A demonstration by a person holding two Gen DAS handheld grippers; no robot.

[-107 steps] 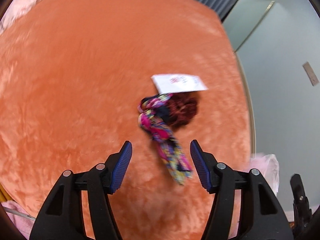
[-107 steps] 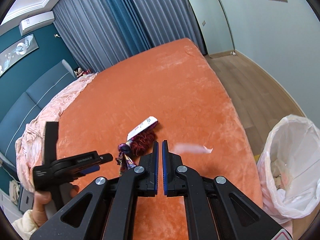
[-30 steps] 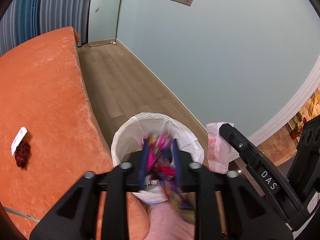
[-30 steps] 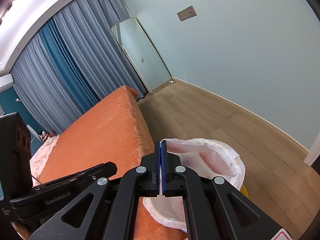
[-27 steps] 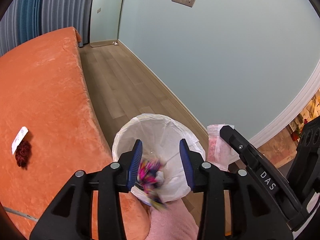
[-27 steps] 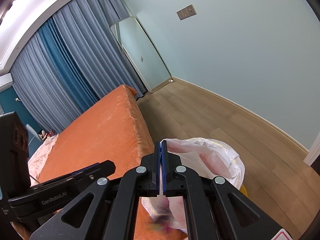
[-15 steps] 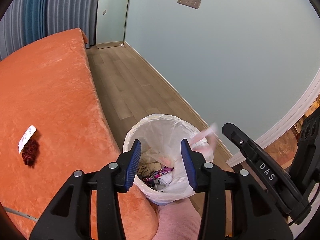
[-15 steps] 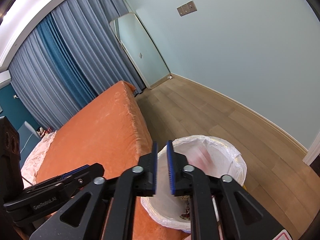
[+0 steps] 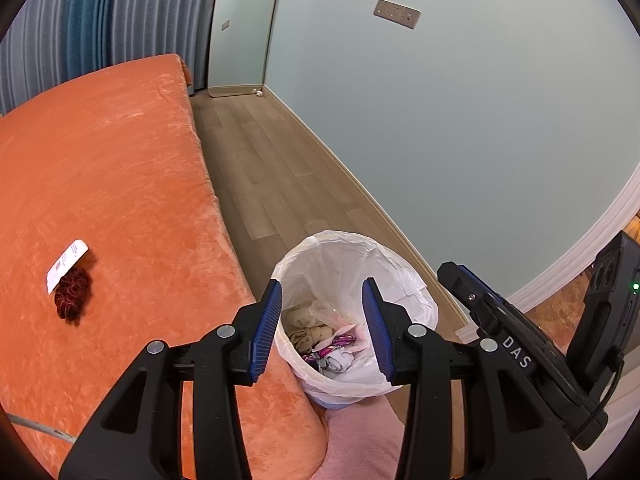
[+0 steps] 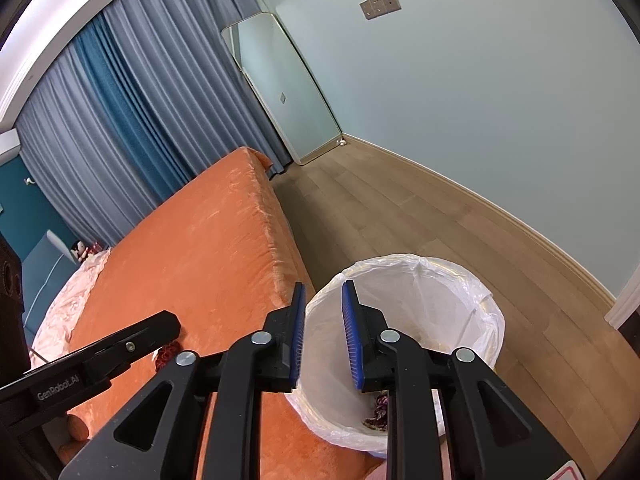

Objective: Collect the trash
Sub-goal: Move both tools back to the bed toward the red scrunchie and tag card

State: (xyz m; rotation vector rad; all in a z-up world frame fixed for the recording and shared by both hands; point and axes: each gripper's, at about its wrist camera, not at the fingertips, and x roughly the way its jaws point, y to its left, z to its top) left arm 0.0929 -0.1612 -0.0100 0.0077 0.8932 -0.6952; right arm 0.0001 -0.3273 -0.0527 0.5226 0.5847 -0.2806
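A white-lined trash bin [image 9: 400, 268] stands on the floor beside the orange bed [image 9: 100, 184]. It holds crumpled wrappers, among them a pink and purple one [image 9: 334, 344]. My left gripper [image 9: 322, 326] is open and empty just above the bin's near rim. My right gripper [image 10: 323, 338] is open and empty over the bin [image 10: 460, 292] at its left rim. A white slip [image 9: 66, 264] and a dark red scrunchie [image 9: 72, 298] lie on the bed at the left; the scrunchie also shows in the right wrist view [image 10: 168, 354].
Wood floor [image 9: 272, 176] runs between the bed and the pale blue wall [image 9: 460, 120]. A mirror [image 10: 280, 88] leans in the far corner by grey-blue curtains [image 10: 120, 112]. A pink quilt [image 10: 60, 300] lies at the bed's far side.
My left gripper opened and dropped the colourful wrapper into the bin. My right gripper opened and let its pale pink piece fall in. Both now hang open over the bin.
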